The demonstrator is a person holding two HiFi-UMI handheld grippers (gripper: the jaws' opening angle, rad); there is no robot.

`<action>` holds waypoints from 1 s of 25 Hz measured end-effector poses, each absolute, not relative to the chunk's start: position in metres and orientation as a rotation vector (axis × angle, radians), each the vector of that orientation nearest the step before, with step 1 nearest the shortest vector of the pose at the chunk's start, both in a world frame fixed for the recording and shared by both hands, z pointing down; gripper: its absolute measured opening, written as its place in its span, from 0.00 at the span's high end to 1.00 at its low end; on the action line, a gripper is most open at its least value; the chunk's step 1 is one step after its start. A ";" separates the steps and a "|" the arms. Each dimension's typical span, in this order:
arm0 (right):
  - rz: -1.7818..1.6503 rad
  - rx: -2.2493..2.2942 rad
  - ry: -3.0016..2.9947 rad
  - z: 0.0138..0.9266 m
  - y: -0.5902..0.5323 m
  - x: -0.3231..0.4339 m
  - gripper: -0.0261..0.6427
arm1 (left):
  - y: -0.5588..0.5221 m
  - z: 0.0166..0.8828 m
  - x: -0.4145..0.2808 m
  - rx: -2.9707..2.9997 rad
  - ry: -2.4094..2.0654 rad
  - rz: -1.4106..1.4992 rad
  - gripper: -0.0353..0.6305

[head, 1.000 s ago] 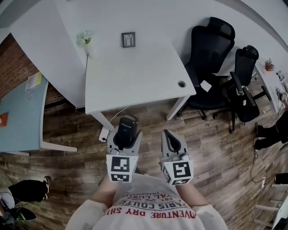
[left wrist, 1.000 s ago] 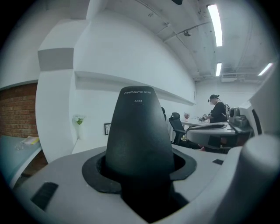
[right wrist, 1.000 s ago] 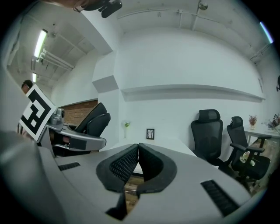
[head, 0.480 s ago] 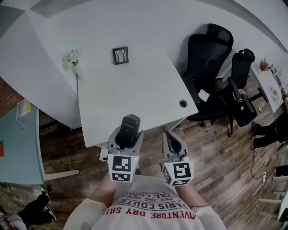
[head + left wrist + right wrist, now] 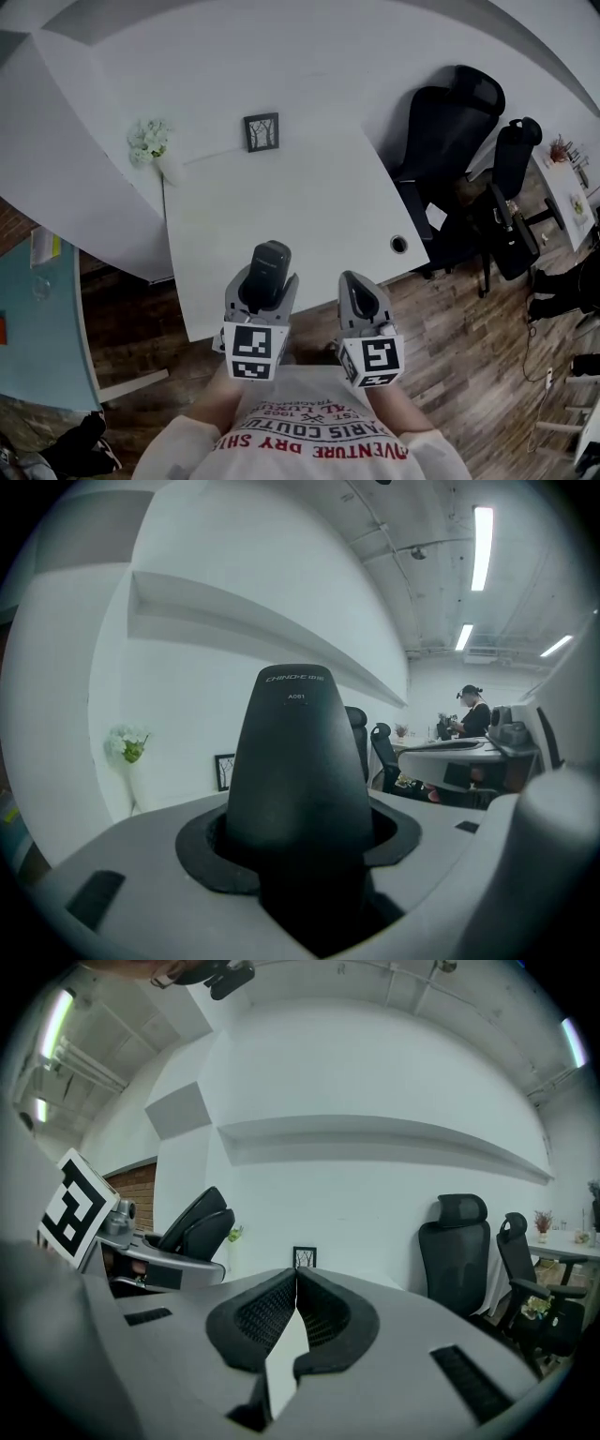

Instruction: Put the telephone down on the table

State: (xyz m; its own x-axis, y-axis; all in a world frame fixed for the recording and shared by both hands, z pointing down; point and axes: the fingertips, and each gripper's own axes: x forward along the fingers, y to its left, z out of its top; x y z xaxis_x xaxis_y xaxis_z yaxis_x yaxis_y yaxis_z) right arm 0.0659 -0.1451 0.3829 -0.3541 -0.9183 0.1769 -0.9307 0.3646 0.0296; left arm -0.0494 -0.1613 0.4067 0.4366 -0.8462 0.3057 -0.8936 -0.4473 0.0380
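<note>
My left gripper (image 5: 260,292) is shut on a black telephone handset (image 5: 265,271), which stands up between its jaws and fills the left gripper view as the same dark telephone (image 5: 300,771). It hovers over the near edge of the white table (image 5: 300,216). My right gripper (image 5: 358,298) is beside it at the right, its jaws closed tip to tip with nothing in them; in the right gripper view the right gripper (image 5: 296,1279) shows its black pads meeting.
A small framed picture (image 5: 262,131) and a vase of white flowers (image 5: 150,145) stand at the table's far side against the wall. A cable hole (image 5: 399,245) sits near the right corner. Two black office chairs (image 5: 459,131) stand to the right on the wooden floor.
I have stepped forward: the table has come closer, and both grippers now hang over its near edge instead of over the floor. The telephone stays held as before.
</note>
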 end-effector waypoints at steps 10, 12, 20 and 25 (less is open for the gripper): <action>0.136 1.499 -2.549 0.403 -0.227 0.061 0.92 | -0.221 0.425 -0.059 2.345 -1.680 0.376 0.52; 0.134 1.444 -2.582 0.404 -0.248 0.062 0.92 | -0.237 0.427 -0.058 2.302 -1.728 0.379 0.52; 0.145 1.214 -2.659 0.413 -0.326 0.084 0.92 | -0.294 0.435 -0.035 2.104 -1.862 0.384 0.52; 0.165 1.099 -2.667 0.431 -0.370 0.102 0.92 | -0.324 0.454 -0.020 1.967 -1.893 0.366 0.52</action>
